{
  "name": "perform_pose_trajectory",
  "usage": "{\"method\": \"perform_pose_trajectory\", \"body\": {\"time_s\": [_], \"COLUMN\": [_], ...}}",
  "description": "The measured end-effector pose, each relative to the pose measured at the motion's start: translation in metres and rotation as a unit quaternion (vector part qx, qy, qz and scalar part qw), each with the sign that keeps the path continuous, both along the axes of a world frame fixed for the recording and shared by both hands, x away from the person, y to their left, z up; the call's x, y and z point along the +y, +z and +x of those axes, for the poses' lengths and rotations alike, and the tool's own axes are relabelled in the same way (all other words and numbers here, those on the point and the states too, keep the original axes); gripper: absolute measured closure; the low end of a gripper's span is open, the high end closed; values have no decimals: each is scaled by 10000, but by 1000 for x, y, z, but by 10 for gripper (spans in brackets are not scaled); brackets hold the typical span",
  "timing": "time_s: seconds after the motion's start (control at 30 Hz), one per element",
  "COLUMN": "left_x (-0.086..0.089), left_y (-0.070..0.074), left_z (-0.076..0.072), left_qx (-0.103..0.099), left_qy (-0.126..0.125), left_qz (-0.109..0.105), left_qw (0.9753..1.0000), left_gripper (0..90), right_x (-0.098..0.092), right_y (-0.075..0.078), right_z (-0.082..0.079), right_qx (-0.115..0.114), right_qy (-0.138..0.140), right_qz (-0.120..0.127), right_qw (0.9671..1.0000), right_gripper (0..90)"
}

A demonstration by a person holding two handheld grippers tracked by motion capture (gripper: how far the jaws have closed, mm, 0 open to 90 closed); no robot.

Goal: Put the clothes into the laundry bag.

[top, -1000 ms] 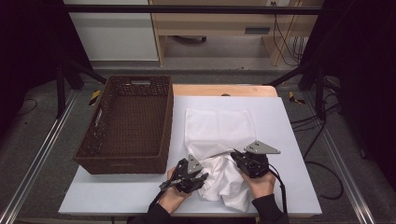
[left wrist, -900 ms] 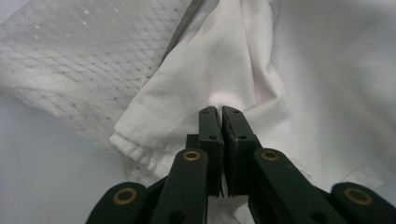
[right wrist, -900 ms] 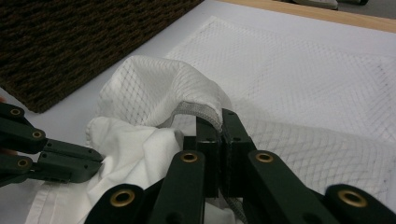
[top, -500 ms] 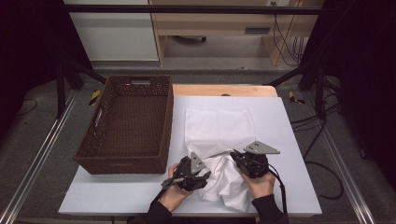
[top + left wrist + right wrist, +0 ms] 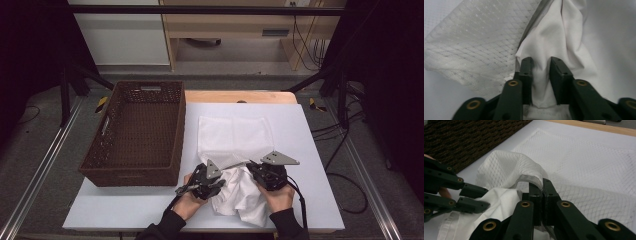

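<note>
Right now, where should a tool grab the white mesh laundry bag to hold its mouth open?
Grip the white mesh laundry bag by its grey zipper hem, coming from the person's side. That edge is raised and stiffer than the netting. The right tool already pinches it there, while the left tool holds the white cloth garment at the opening.

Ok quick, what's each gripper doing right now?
Left gripper: fingers partly closed on a fold of the white cloth.
Right gripper: shut on the zipper edge of the mesh bag.
</note>
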State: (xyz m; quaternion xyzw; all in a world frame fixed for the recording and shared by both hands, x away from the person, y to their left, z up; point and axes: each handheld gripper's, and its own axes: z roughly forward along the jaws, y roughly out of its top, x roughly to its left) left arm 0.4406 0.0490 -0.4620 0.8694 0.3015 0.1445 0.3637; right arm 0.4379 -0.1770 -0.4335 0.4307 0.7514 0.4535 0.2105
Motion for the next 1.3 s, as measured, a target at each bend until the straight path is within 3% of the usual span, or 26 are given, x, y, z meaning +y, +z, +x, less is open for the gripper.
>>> {"method": "perform_pose_trajectory", "body": {"time_s": [0.03,0.13,0.23,0.33,0.4,0.57,0.7,0.77,0.87,1.03,1.1,1.17,1.23,1.3], "left_x": [2,2,-6,-22,-32,-52,-55,-53,-50,-45,-37,-27,-18,-11], "left_y": [2,9,15,18,17,6,-2,-7,-9,-2,7,15,21,19], "left_z": [-1,-9,-22,-26,-21,-3,14,24,30,21,15,9,1,-6], "left_qx": [7,-66,-215,-387,-357,-514,-635,-546,-428,-562,-545,-431,-369,-199], "left_qy": [-20,-67,-401,-535,-548,-314,7,201,287,318,297,162,16,-92], "left_qz": [-69,-255,-477,-489,-518,-317,-77,59,-39,-88,-265,-370,-452,-394], "left_qw": [10000,9996,9978,9966,9965,9977,9980,9983,9987,9979,9977,9983,9983,9990], "left_gripper": [808,835,839,839,837,829,820,825,801,689,522,403,356,330], "right_x": [0,1,1,1,2,0,-1,-1,2,0,-3,-4,-4,-4], "right_y": [0,0,0,0,0,1,3,4,6,6,6,6,6,6], "right_z": [0,0,0,0,0,-1,-2,-3,-5,-5,-4,-4,-4,-4], "right_qx": [-6,11,-8,-15,-20,-32,-43,-77,-86,-103,-95,-86,-76,-94], "right_qy": [7,-8,4,23,24,32,27,74,105,80,48,18,4,26], "right_qz": [-7,14,11,36,42,58,115,129,119,122,131,140,159,116], "right_qw": [10000,10000,10000,10000,10000,10000,9999,9999,9998,9998,9999,9999,9998,9999], "right_gripper": [878,879,879,880,879,879,880,880,880,880,880,880,880,880]}}
